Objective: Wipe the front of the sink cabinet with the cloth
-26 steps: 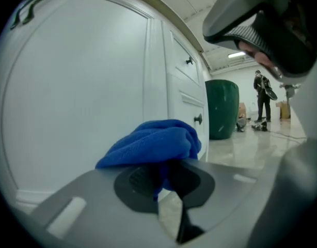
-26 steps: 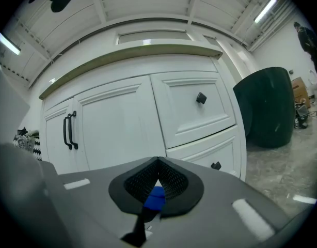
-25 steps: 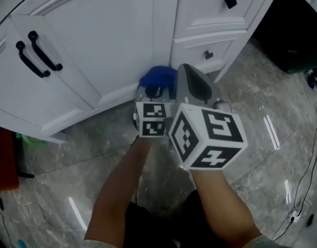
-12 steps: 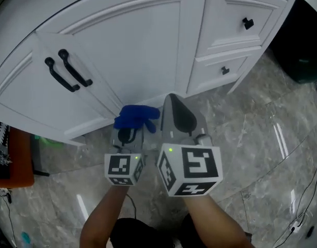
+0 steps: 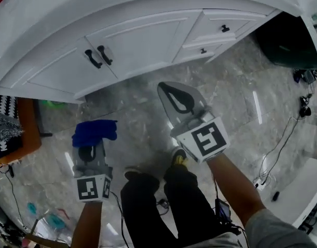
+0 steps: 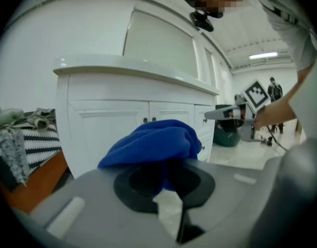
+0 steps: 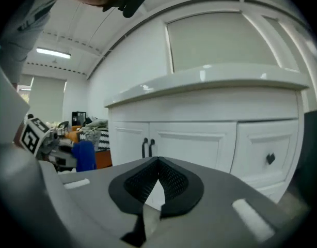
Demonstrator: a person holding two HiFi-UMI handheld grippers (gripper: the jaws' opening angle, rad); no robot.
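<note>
The white sink cabinet (image 5: 148,40) runs across the top of the head view, with two black door handles (image 5: 96,57) and small drawer knobs (image 5: 225,29). My left gripper (image 5: 91,141) hangs low at the left over the marble floor, well away from the cabinet, shut on a bunched blue cloth (image 5: 94,132). In the left gripper view the cloth (image 6: 153,141) bulges out of the jaws of the left gripper (image 6: 163,164) and hides their tips. My right gripper (image 5: 169,93) is held in mid-air in the centre, shut and empty. The right gripper (image 7: 158,161) faces the cabinet doors (image 7: 148,148).
A dark green bin (image 5: 287,35) stands right of the cabinet. Cables (image 5: 302,94) lie on the floor at the right. An orange piece of furniture (image 5: 24,128) with patterned fabric (image 5: 6,123) sits at the left. The person's legs and shoes (image 5: 148,182) are below.
The view has pulled far back from the cabinet. Both grippers came away from its front; the left, still holding the cloth, swung out to the left, apart from the right one.
</note>
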